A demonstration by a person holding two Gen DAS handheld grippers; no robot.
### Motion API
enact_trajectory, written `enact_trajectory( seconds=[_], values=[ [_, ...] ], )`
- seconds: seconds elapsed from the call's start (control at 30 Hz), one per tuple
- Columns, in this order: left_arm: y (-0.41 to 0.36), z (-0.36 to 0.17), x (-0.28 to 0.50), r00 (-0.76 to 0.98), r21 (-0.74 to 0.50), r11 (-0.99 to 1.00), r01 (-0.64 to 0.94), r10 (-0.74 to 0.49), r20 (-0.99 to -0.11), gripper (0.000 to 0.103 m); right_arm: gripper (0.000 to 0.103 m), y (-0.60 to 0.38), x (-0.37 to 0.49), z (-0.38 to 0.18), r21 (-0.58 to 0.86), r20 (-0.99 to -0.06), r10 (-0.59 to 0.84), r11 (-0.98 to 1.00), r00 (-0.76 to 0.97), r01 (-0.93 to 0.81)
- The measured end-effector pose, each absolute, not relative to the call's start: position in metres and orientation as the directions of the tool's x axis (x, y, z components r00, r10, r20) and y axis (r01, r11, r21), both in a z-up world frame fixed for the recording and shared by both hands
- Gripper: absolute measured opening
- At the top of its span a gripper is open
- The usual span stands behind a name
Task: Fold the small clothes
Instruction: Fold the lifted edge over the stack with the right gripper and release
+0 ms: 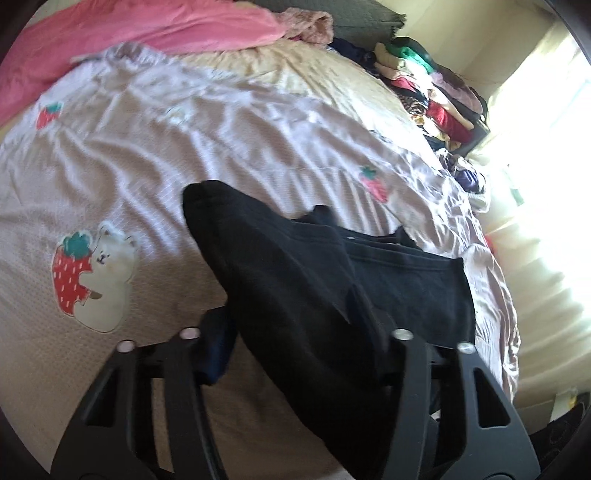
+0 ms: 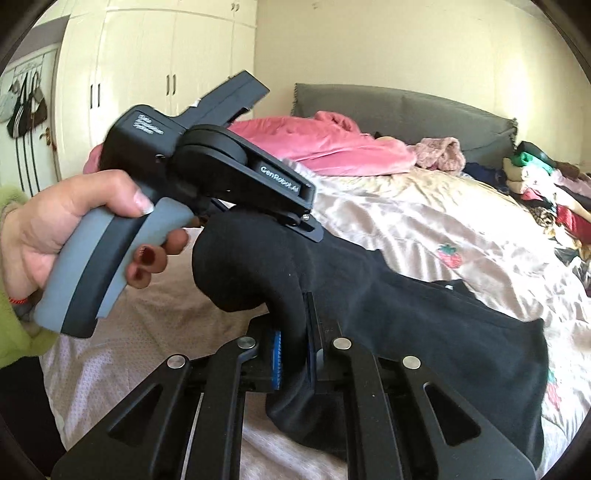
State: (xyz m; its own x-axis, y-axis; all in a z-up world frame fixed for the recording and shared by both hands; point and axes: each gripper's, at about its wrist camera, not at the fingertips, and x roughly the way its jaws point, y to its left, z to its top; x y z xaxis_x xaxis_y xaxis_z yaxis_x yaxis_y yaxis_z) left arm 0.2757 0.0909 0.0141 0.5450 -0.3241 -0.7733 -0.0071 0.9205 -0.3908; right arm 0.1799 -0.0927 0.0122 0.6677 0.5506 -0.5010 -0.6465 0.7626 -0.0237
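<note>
Black garment (image 2: 424,325) pinched by two hand-held grippers.

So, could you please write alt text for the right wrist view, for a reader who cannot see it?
The right gripper pinches a black garment lifted over a bed, while the left gripper, held in a hand, clamps the same cloth. Behind lie a pink blanket and a clothes pile.

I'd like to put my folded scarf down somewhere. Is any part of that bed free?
Free: the pale bedspread between the pink blanket and the black garment, near the strawberry bear patch. Crowded: the bed's far right edge, heaped with a clothes pile; both grippers hold the black garment.
</note>
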Motion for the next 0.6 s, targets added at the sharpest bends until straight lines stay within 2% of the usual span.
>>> enact_trajectory(
  seconds=[0.03, 0.13, 0.43, 0.6],
  values=[
    [0.082, 0.020, 0.274, 0.553, -0.379, 0.925, 0.004, -0.318, -0.770, 0.032, 0.009, -0.097, 0.178, 0.012, -0.017, -0.496, 0.549, 0.769, 0.673, -0.639],
    [0.061, 0.036, 0.268, 0.582, -0.362, 0.932, 0.022, -0.306, -0.754, 0.030, 0.009, -0.119, 0.174, 0.015, 0.011, -0.471, 0.542, 0.793, 0.696, -0.610],
    [-0.007, 0.069, 0.256, 0.622, -0.365, 0.925, 0.104, -0.347, -0.702, 0.030, 0.008, -0.192, 0.157, 0.021, 0.067, -0.403, 0.502, 0.850, 0.766, -0.522],
    [-0.042, 0.070, 0.254, 0.612, -0.354, 0.926, 0.133, -0.357, -0.705, 0.030, 0.007, -0.223, 0.158, 0.014, 0.108, -0.405, 0.475, 0.873, 0.781, -0.475]
  ],
)
